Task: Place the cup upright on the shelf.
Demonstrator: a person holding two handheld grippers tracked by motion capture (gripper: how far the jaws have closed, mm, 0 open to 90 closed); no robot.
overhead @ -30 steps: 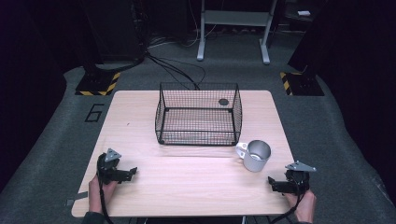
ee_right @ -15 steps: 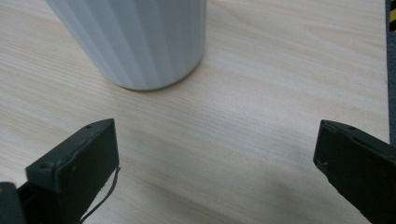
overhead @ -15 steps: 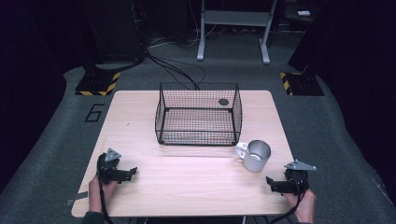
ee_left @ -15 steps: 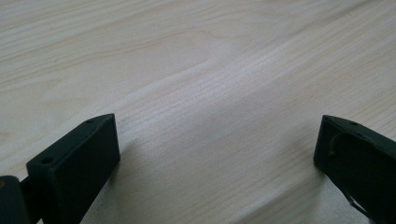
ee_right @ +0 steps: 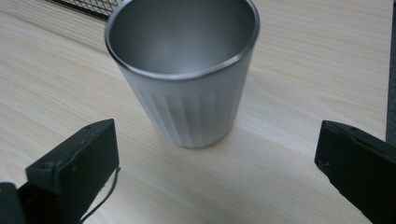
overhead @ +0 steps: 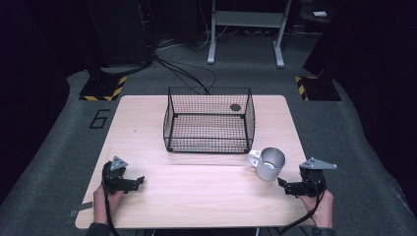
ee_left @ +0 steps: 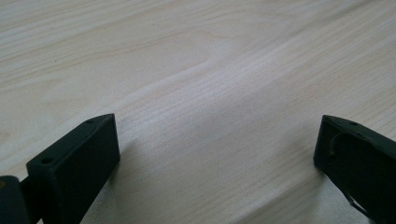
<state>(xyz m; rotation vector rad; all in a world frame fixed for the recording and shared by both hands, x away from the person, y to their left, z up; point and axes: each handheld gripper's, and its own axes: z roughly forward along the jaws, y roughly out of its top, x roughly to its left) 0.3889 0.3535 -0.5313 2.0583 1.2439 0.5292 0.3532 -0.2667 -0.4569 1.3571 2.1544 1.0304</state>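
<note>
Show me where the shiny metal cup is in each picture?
High view: the metal cup stands upright at the table's right, just off the wire basket's near right corner, ahead of the right gripper.
Left gripper view: bare wooden table between open jaws, so no cup here.
Right gripper view: cup top centre, beyond the open jaws.
Shared landmark: the pale wood tabletop.

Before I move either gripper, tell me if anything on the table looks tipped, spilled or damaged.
Nothing stands out. The metal cup stands upright and empty beside the wire basket, which sits squarely on the wooden table. No spill or damage shows. Both the left gripper and right gripper are open.
</note>
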